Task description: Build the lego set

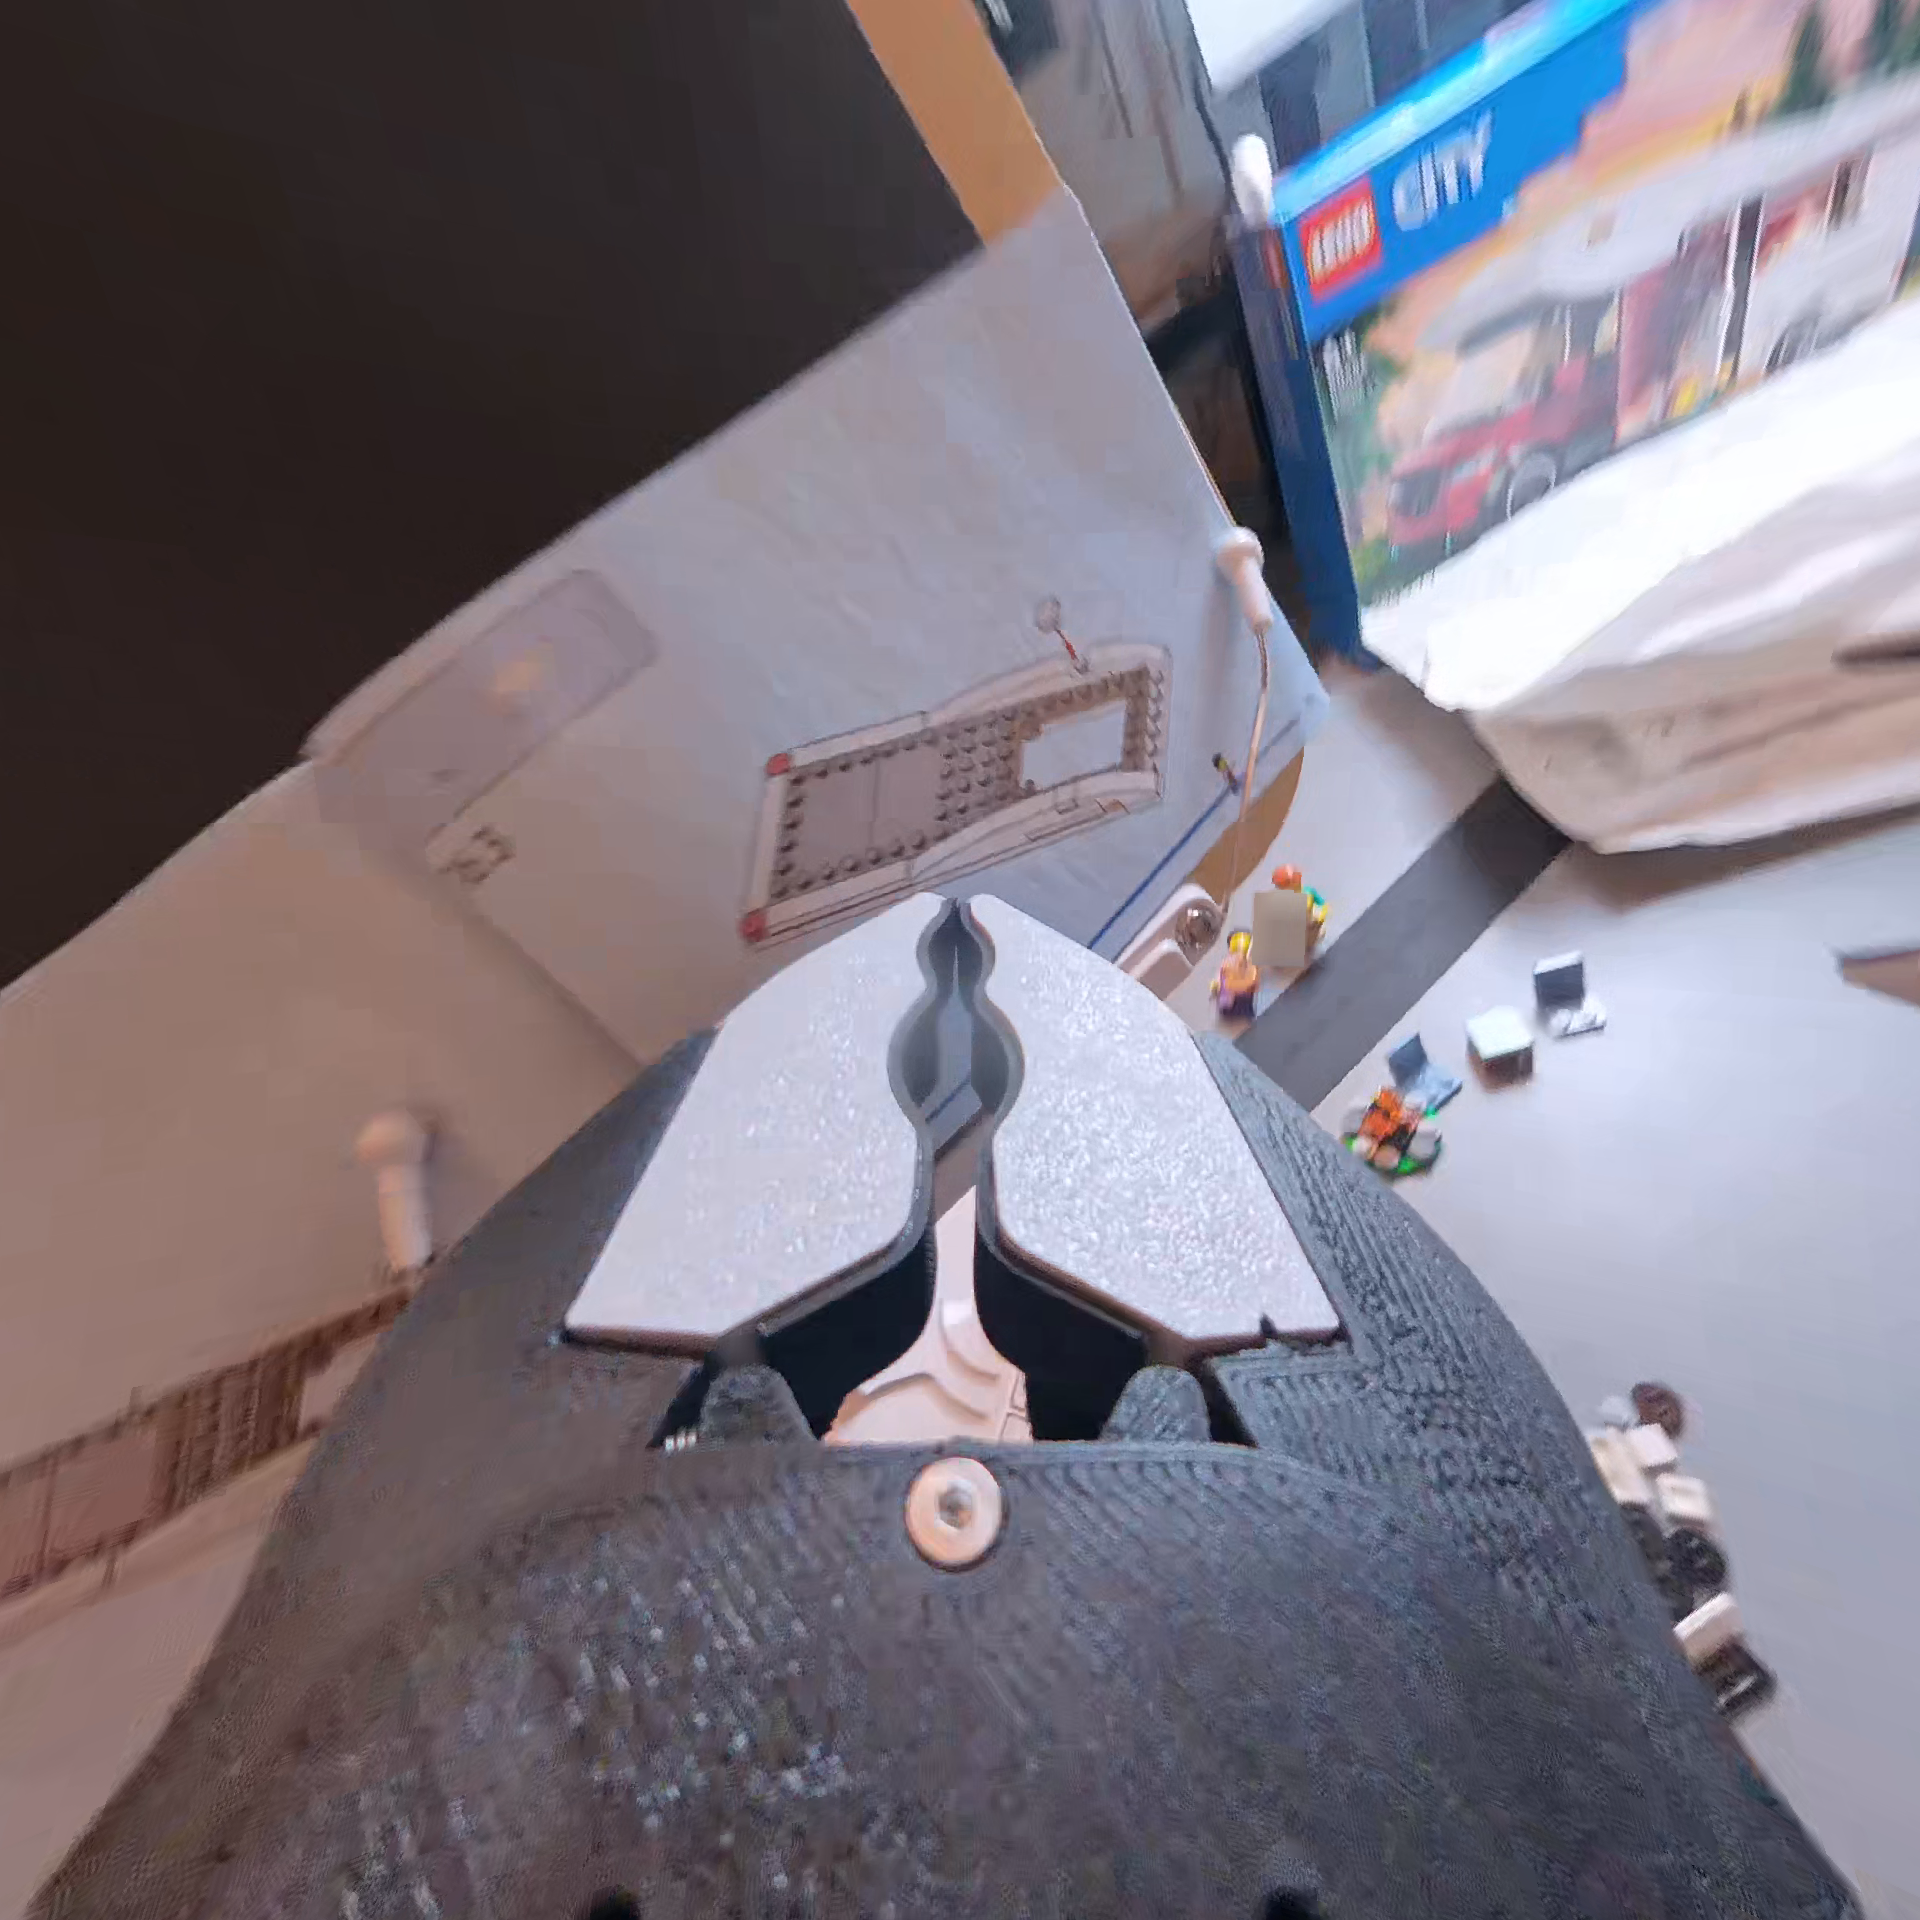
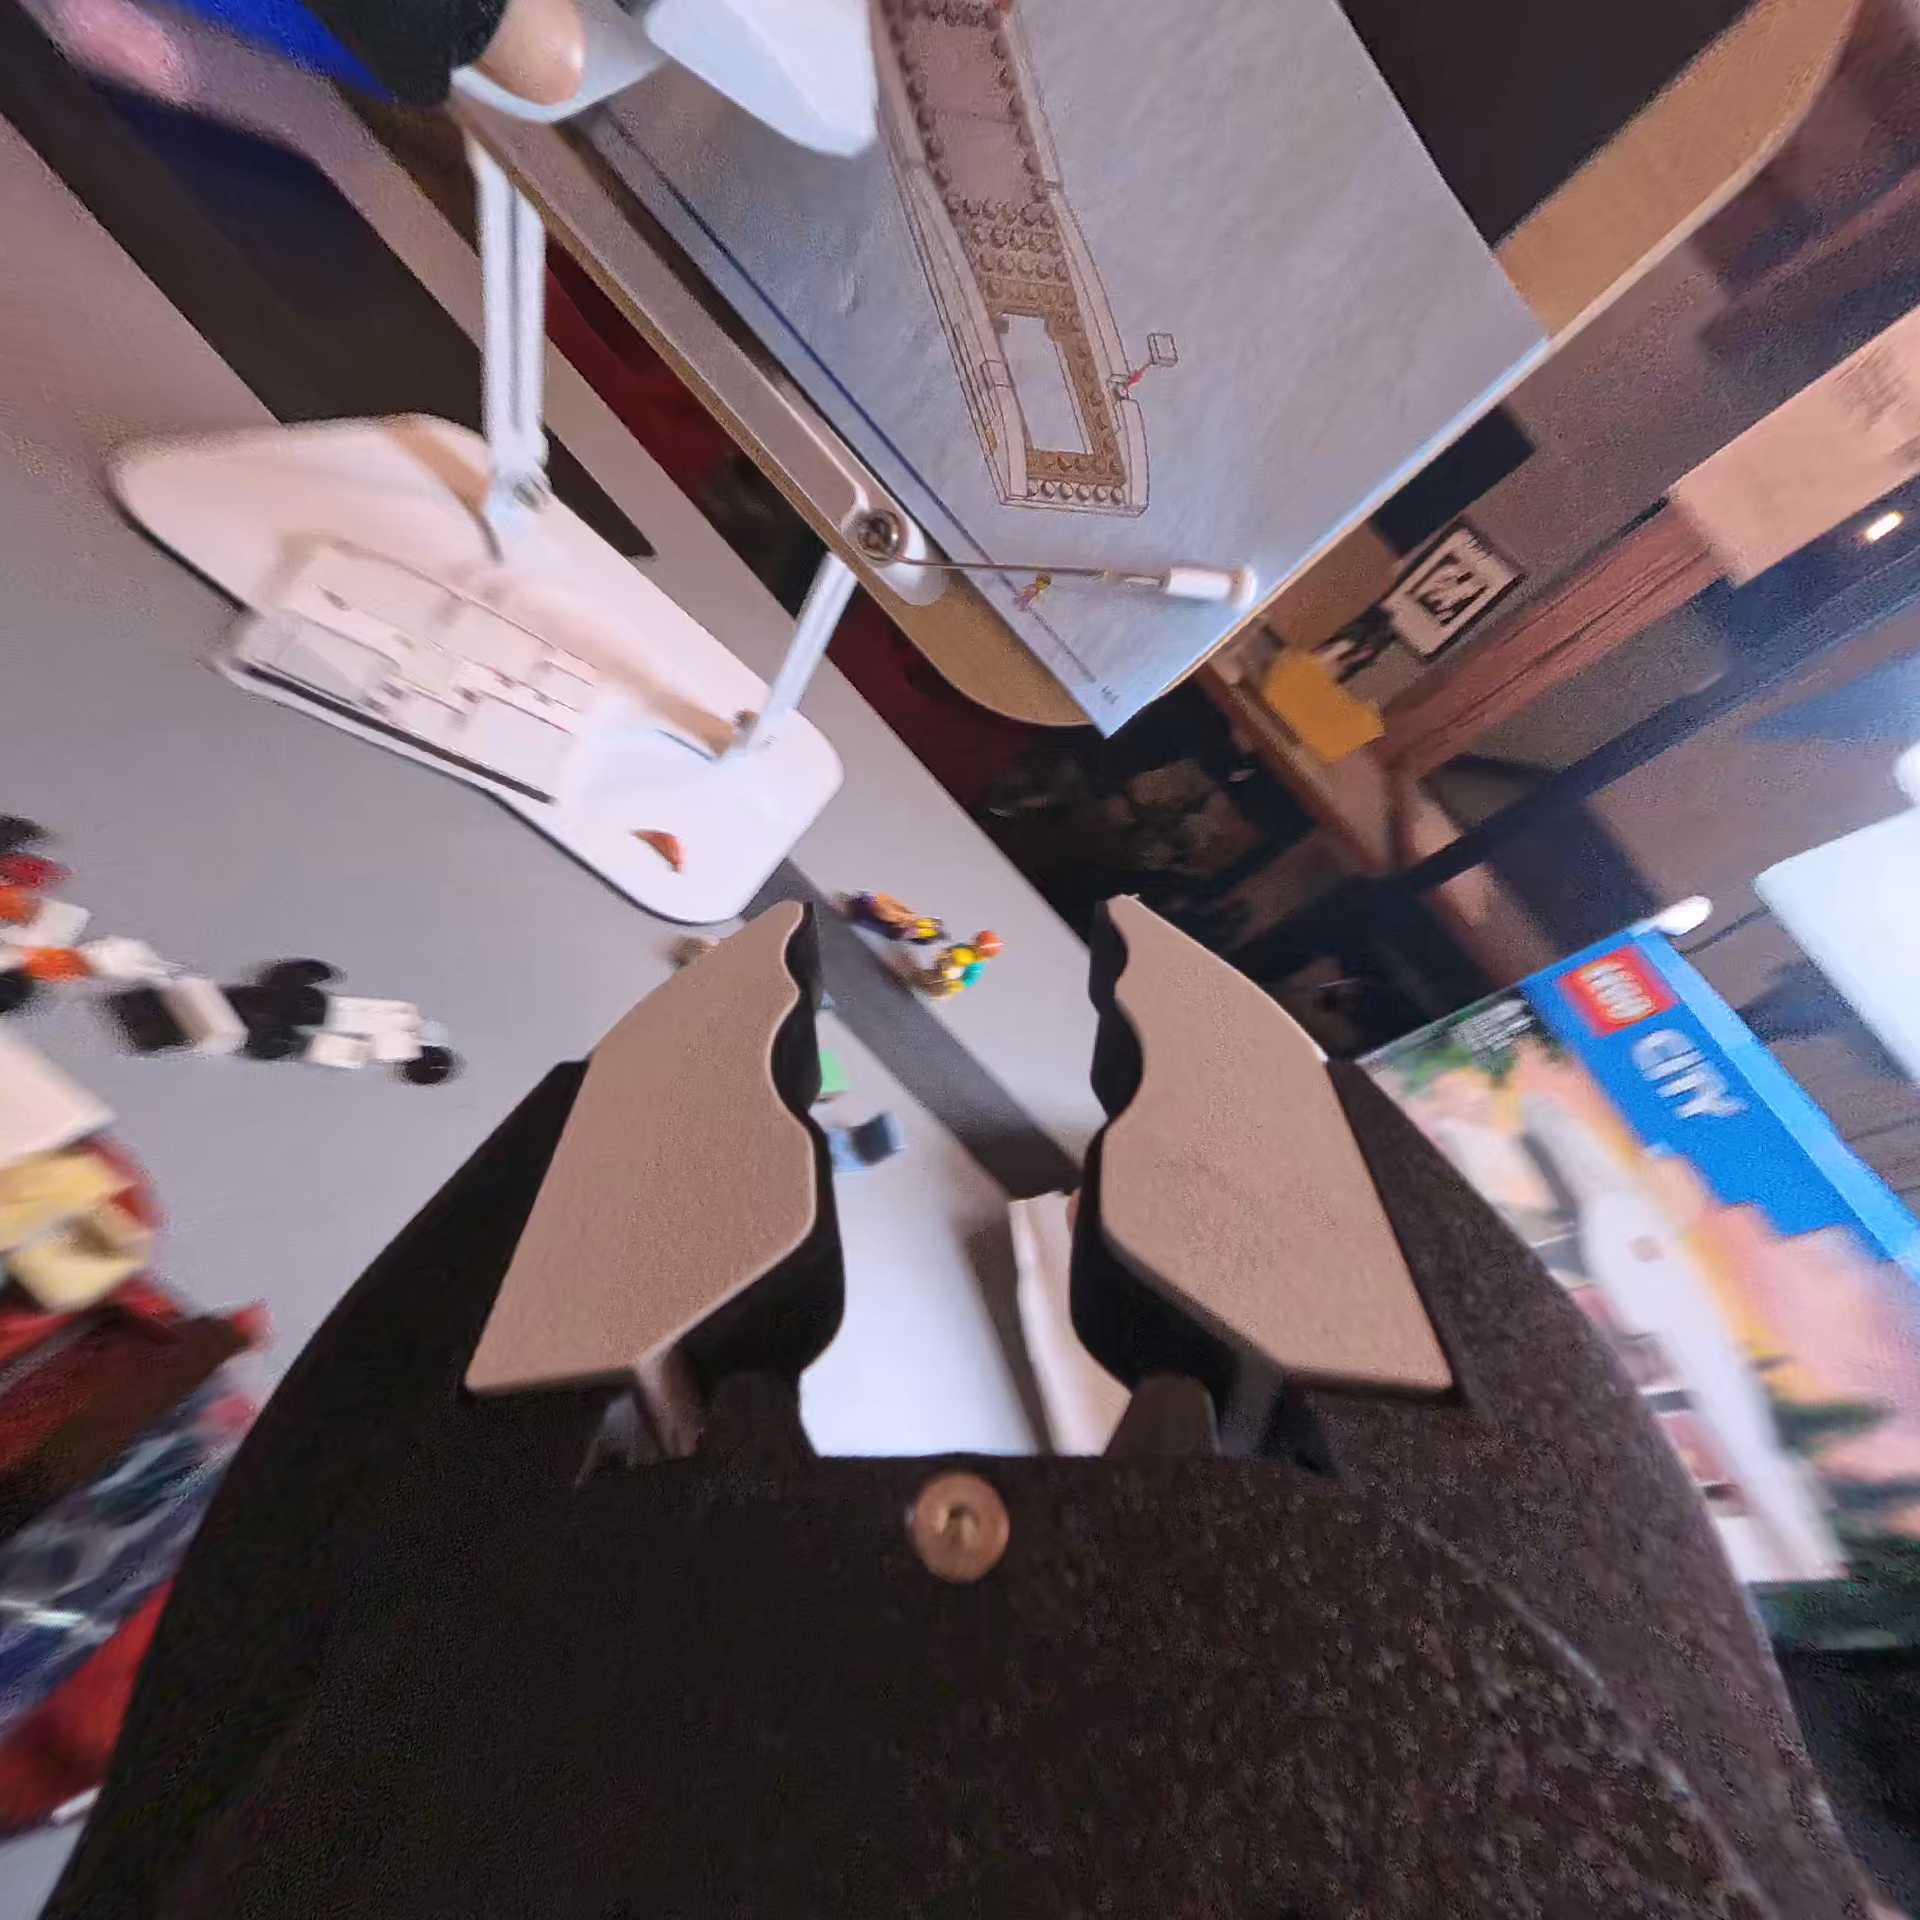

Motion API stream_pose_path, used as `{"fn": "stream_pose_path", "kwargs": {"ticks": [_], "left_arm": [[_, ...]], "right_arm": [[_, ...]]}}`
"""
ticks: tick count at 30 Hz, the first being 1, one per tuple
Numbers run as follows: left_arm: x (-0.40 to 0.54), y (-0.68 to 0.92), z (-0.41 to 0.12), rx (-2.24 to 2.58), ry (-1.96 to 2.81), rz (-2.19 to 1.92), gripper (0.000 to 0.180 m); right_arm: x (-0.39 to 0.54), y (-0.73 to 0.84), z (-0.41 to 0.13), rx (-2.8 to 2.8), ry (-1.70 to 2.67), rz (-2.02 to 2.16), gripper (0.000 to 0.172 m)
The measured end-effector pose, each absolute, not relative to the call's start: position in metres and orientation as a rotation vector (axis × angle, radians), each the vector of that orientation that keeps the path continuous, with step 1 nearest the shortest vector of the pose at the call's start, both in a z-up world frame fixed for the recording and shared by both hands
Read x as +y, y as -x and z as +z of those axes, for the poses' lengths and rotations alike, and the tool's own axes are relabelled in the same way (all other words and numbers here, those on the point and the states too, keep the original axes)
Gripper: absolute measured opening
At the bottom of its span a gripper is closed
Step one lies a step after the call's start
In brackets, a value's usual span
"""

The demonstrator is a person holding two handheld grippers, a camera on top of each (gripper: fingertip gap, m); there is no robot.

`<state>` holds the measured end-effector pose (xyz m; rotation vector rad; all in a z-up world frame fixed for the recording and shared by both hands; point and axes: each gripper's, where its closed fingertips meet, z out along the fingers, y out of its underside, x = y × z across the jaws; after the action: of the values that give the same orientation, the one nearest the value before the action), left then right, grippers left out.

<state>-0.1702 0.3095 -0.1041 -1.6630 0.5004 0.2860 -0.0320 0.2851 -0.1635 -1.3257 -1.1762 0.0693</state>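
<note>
Left gripper [image 1: 958,914]: grey pads pressed together, tips meeting on nothing, in front of open pale-blue printed instruction booklet [image 1: 831,623] propped on wooden stand. 2 small toy figures [image 1: 1273,940] on grey table [image 1: 1662,1195] just right of tips. Blue toy-brick box [image 1: 1558,260] far right. Right gripper [image 2: 951,920]: tan pads spread wide, nothing between them; same 2 figures [image 2: 935,951] lie beyond gap. White brick vehicle with black wheels [image 2: 281,1023] left.

- Setting: indoor hobby or work table, grey top [image 2: 312,914], toy-brick building station.
- Evidence: boxed brick set [image 1: 1558,312]; instruction booklet [image 1: 831,644] propped on a white stand [image 2: 499,675]; minifigures [image 2: 935,945] and loose bricks [image 1: 1507,1039] scattered about.
- Room behind: blurred, dark furniture.
</note>
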Motion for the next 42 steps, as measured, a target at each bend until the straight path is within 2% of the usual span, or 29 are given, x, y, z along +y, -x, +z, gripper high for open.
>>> {"fn": "stream_pose_path", "kwargs": {"ticks": [6, 16, 22, 27, 32, 33, 37, 41, 42], "left_arm": [[0.245, 0.261, -0.056, 0.024, 1.407, 0.229, 0.0], [0.229, 0.38, -0.055, -0.329, 1.378, 0.397, 0.0], [0.223, 0.368, -0.054, -0.3, 1.369, 0.393, 0.0], [0.228, 0.3, -0.057, -0.109, 1.369, 0.171, 0.0], [0.202, 0.196, -0.114, 0.292, 1.554, -0.207, 0.001], [0.191, 0.18, -0.128, 0.373, 1.587, -0.266, 0.028], [0.141, 0.138, -0.2, 0.591, 1.823, -0.513, 0.076], [0.116, 0.125, -0.254, 0.783, 1.951, -0.503, 0.105], [0.111, 0.117, -0.265, 0.846, 1.978, -0.553, 0.108]], "right_arm": [[0.239, -0.012, -0.166, -0.896, 1.353, 0.563, 0.049], [0.23, -0.045, -0.184, -0.782, 1.267, 0.632, 0.044], [0.236, -0.045, -0.195, -0.786, 1.296, 0.652, 0.044], [0.24, -0.046, -0.201, -0.79, 1.323, 0.634, 0.042], [0.24, -0.047, -0.203, -0.809, 1.328, 0.627, 0.04], [0.24, -0.046, -0.204, -0.814, 1.331, 0.631, 0.039], [0.239, -0.041, -0.21, -0.847, 1.348, 0.641, 0.039], [0.234, -0.036, -0.213, -0.888, 1.339, 0.632, 0.036], [0.233, -0.035, -0.213, -0.898, 1.34, 0.63, 0.036]]}}
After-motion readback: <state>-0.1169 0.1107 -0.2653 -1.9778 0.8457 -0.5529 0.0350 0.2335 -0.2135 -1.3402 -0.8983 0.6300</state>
